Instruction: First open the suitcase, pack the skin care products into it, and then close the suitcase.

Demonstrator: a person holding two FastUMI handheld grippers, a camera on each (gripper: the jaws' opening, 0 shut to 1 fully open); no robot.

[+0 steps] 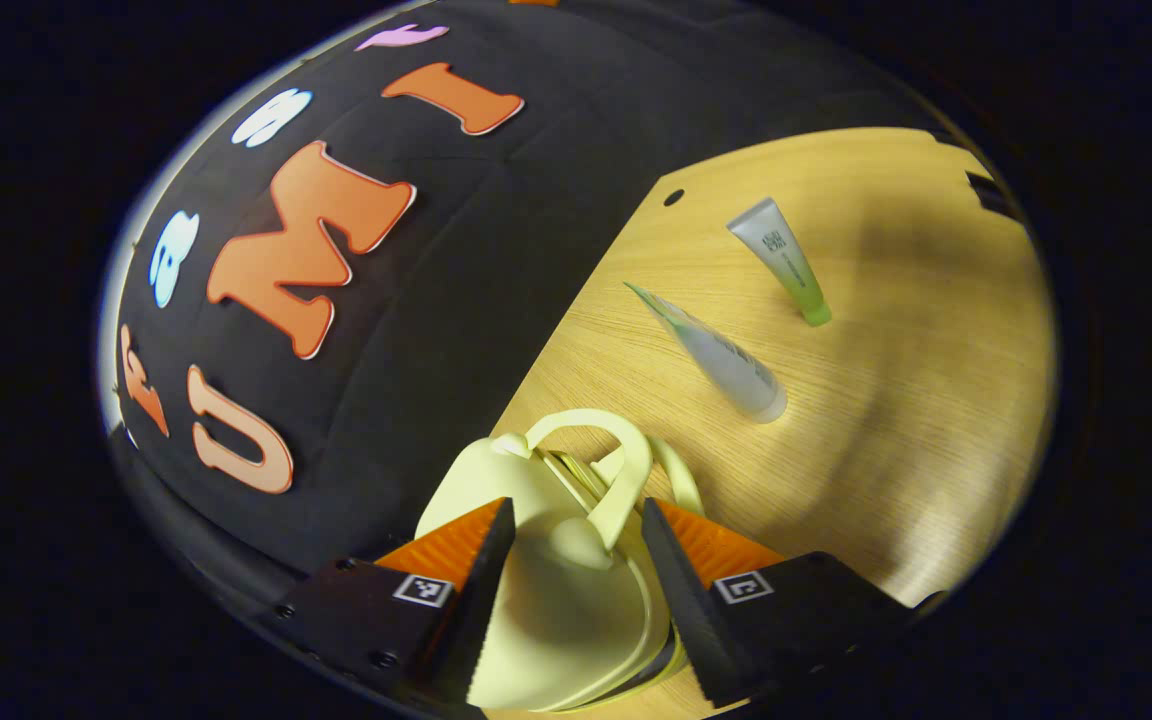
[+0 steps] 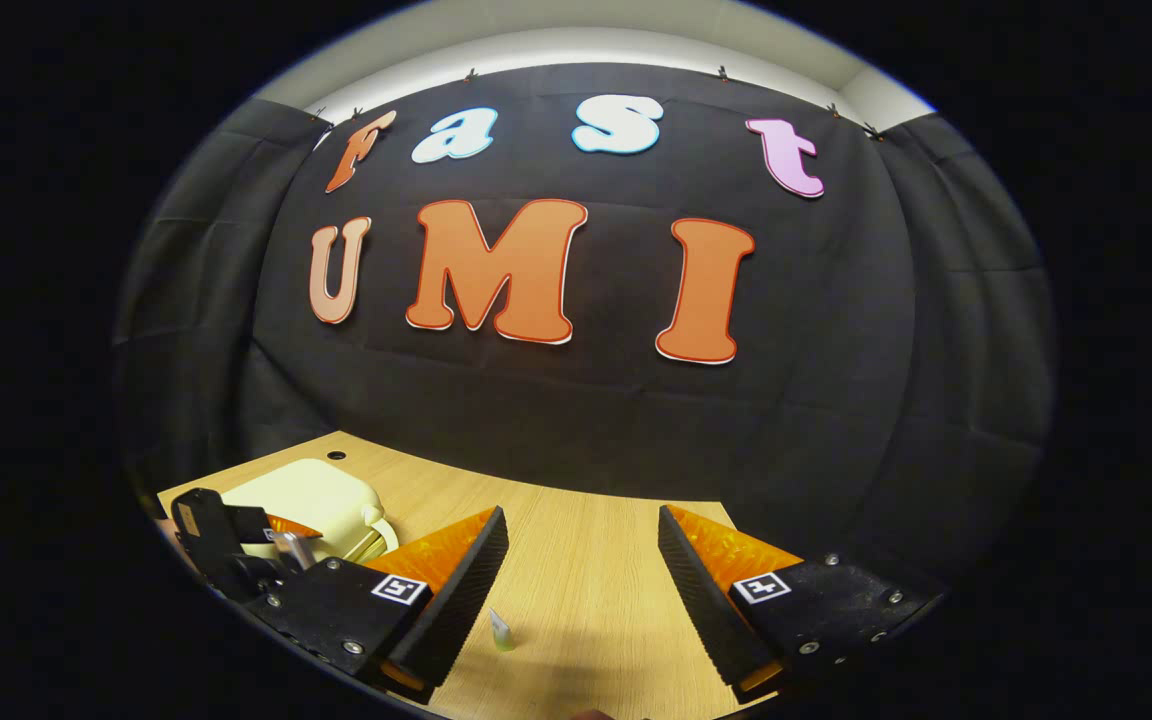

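A small pale yellow suitcase (image 1: 556, 590) lies on the wooden table (image 1: 916, 400), its loop handle (image 1: 616, 470) pointing toward the tubes. My left gripper (image 1: 576, 510) stands open, one finger on each side of the case; whether they touch it I cannot tell. Beyond the handle lies a frosted tube (image 1: 721, 355), and farther off a second tube with a green cap (image 1: 784, 262). The right gripper (image 2: 583, 515) is open above the table with nothing between its fingers; a small tube (image 2: 501, 630) lies below it. In the right gripper view, the suitcase (image 2: 311, 495) sits far left under the left gripper (image 2: 286, 535).
The black cloth wall (image 1: 456, 300) runs close along the table's far edge behind the suitcase. A small round hole (image 1: 673, 197) sits in the tabletop near that edge. Bare wood (image 1: 936, 450) stretches beyond the tubes.
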